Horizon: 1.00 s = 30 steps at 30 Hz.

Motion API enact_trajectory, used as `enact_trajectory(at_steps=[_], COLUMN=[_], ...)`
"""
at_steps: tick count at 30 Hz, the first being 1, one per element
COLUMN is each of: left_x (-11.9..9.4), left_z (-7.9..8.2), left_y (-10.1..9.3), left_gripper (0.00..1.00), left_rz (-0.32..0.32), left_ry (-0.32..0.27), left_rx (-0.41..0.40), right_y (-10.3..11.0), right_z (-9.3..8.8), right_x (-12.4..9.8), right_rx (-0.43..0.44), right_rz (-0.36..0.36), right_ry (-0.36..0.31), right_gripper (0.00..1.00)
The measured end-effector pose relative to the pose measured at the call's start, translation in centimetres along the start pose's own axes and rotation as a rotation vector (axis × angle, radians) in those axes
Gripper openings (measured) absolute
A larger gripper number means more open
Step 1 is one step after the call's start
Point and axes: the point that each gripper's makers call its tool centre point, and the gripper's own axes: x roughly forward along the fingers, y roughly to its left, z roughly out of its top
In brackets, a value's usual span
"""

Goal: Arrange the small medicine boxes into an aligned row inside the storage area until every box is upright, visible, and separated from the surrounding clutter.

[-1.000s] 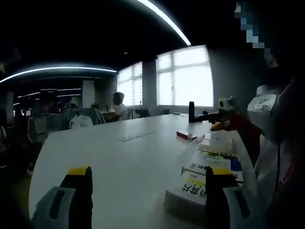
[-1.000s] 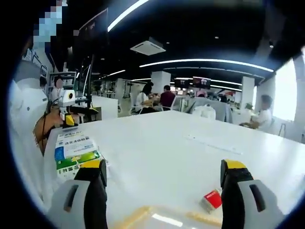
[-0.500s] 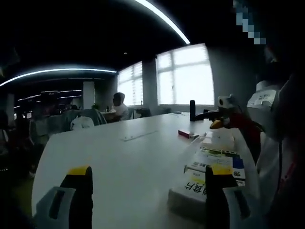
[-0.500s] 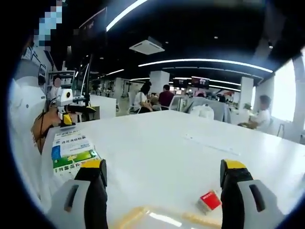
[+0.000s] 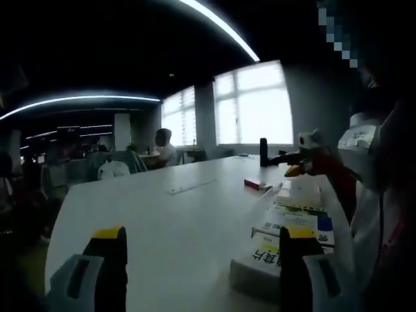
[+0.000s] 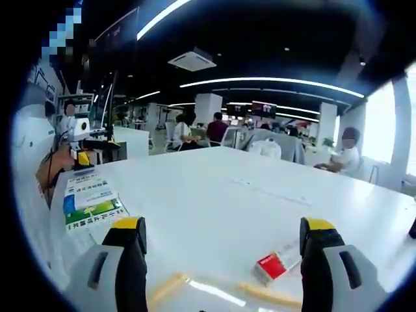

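In the left gripper view my left gripper [image 5: 203, 260] stands open over a white table [image 5: 175, 214], nothing between its yellow-tipped jaws. A white medicine box [image 5: 263, 257] lies flat just inside the right jaw, with a blue-and-white box [image 5: 296, 218] behind it. A red-and-white box [image 5: 255, 184] lies farther off. The right gripper [image 5: 296, 162] comes in at the right. In the right gripper view my right gripper [image 6: 221, 260] is open and empty. A green-and-blue box [image 6: 91, 203] lies flat at the left, a small red-and-white box [image 6: 276, 263] lies near the right jaw.
A clear tray with pale wooden edges [image 6: 214, 292] sits between the right jaws at the bottom. A dark bottle [image 5: 263, 151] stands at the table's far end. A person in white [image 5: 377, 182] stands at the table's side. Seated people [image 6: 218, 130] work at desks beyond.
The right gripper view has swung a little to the right, so the green box and red box sit further left in it. The left gripper view has barely shifted. Nothing on the table moved.
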Motion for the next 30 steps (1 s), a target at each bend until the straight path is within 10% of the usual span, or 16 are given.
enact_trajectory(at_steps=[30], left_x=[-0.3], left_z=[-0.2], left_y=[0.8], left_gripper=[0.99], left_rz=[0.032], left_ry=[-0.022], left_rx=[-0.053], right_y=[-0.9], right_z=[-0.9], right_x=[0.0], right_rx=[-0.001], right_rz=[-0.027], right_ry=[0.036], right_gripper=[0.95])
